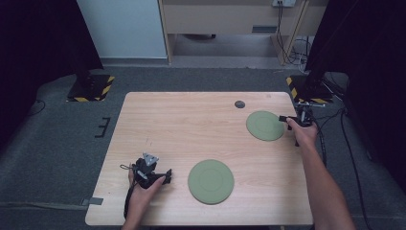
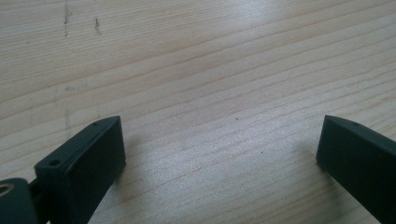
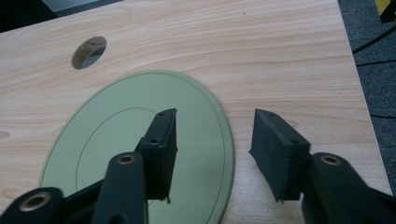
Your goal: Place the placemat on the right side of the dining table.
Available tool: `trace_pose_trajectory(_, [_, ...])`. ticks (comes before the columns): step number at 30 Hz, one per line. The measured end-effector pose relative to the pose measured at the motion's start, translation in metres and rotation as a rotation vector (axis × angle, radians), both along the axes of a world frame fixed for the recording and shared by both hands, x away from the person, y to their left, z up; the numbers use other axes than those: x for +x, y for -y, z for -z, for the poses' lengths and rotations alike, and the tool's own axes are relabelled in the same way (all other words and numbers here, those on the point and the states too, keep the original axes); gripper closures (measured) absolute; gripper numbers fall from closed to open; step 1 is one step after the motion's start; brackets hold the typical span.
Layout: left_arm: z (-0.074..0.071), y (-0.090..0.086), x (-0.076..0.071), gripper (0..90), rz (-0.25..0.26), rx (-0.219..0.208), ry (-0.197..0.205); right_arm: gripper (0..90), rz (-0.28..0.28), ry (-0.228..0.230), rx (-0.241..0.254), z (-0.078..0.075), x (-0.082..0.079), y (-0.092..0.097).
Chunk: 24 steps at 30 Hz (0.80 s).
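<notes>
Two flat round green plates lie on the wooden table (image 1: 191, 120). One plate (image 1: 210, 181) sits near the front edge, and the other plate (image 1: 265, 125) (image 3: 116, 135) sits at the far right. My right gripper (image 1: 283, 118) (image 3: 215, 119) is open at that far plate's right rim, with one jaw over the plate and the other over bare wood. The rim lies between the jaws with a gap on each side. My left gripper (image 1: 167, 176) (image 2: 219, 144) stands wide open low over bare wood, left of the near plate and a short way from it, with nothing between its jaws.
A small round cable hole (image 1: 240, 104) (image 3: 88, 52) is in the tabletop just beyond the far plate. The table's right edge (image 3: 359, 93) runs close to my right gripper. Grey carpet, stand bases with yellow-black tape (image 1: 91, 88) and cables (image 1: 344, 139) surround the table.
</notes>
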<state>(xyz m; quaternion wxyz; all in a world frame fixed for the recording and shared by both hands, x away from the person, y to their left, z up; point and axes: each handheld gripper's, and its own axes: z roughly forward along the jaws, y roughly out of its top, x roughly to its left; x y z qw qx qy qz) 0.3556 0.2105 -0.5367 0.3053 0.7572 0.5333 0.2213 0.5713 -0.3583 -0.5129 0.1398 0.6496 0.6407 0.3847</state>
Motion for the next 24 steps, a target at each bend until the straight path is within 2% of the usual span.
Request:
trace_pose_trajectory(3, [0.0, 0.0001, 0.0, 0.6, 0.0, 0.0, 0.0, 42.8, -0.004, 0.007, 0.013, -0.0016, 0.0001, 0.0001])
trace_pose_trajectory(5, [0.0, 0.0001, 0.0, 0.6, 0.0, 0.0, 0.0, 35.4, 0.002, 0.011, 0.032, -0.0023, 0.0005, 0.0003])
trace_pose_trajectory(8, [0.0, 0.0001, -0.0001, 0.6, 0.001, 0.0, 0.0, 30.4, 0.008, 0.021, 0.032, -0.0037, 0.0003, -0.0001])
trace_pose_trajectory(20, [0.0001, 0.0005, -0.0003, 0.6, 0.003, -0.001, 0.001, 14.1, -0.007, 0.035, 0.046, -0.0072, -0.0006, -0.0015])
trace_pose_trajectory(24, [0.0001, 0.0008, -0.0003, 0.6, 0.005, -0.001, 0.0, 10.6, -0.015, 0.021, 0.045, -0.0084, -0.0016, -0.0043])
